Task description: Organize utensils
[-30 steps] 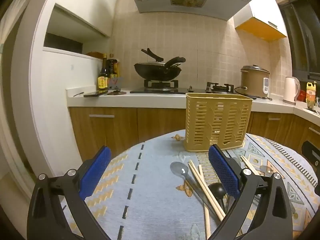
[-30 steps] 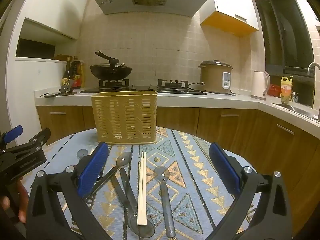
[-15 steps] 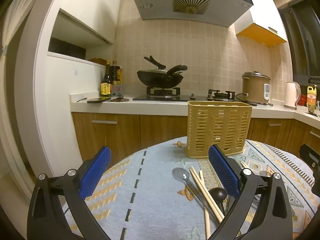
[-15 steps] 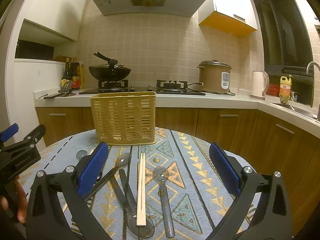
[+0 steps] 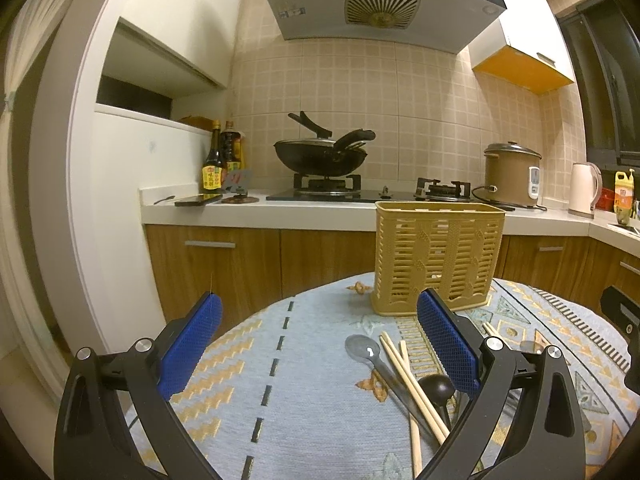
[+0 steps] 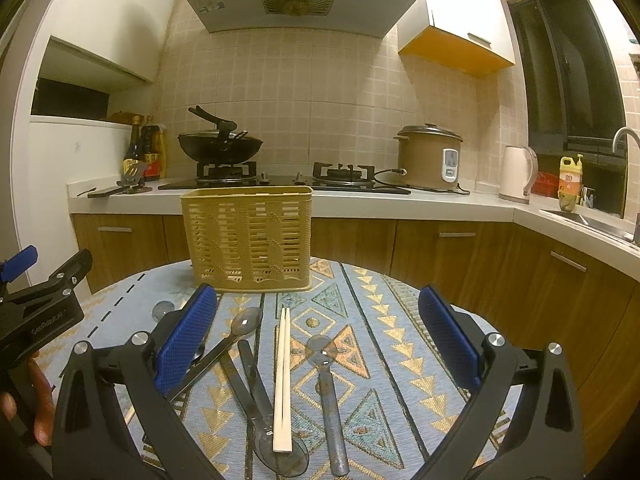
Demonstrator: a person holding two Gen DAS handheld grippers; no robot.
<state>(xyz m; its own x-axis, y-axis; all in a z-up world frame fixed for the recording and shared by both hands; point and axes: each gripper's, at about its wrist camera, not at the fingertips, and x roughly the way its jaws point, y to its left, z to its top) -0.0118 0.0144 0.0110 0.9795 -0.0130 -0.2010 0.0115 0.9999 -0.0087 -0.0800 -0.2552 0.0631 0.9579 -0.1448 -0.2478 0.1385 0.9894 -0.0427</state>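
Observation:
A tan slotted utensil basket (image 6: 249,238) stands upright at the far side of the round table; it also shows in the left wrist view (image 5: 436,258). Before it lie a pair of wooden chopsticks (image 6: 282,372), several spoons (image 6: 240,330) and a grey spoon (image 6: 328,384). In the left wrist view the chopsticks (image 5: 412,384), a clear spoon (image 5: 362,350) and a black spoon (image 5: 436,386) lie by the right finger. My right gripper (image 6: 316,344) is open above the utensils, holding nothing. My left gripper (image 5: 318,340) is open and empty, left of the pile.
The table carries a blue patterned cloth (image 6: 400,360). Behind it runs a counter with a wok (image 6: 220,148) on the stove, a rice cooker (image 6: 430,158), a kettle (image 6: 516,174) and bottles (image 5: 218,164). The left gripper's body (image 6: 40,312) shows at the right view's left edge.
Both views have tilted up slightly and the basket sits a little lower in them. The utensils have not moved. Both grippers stay open.

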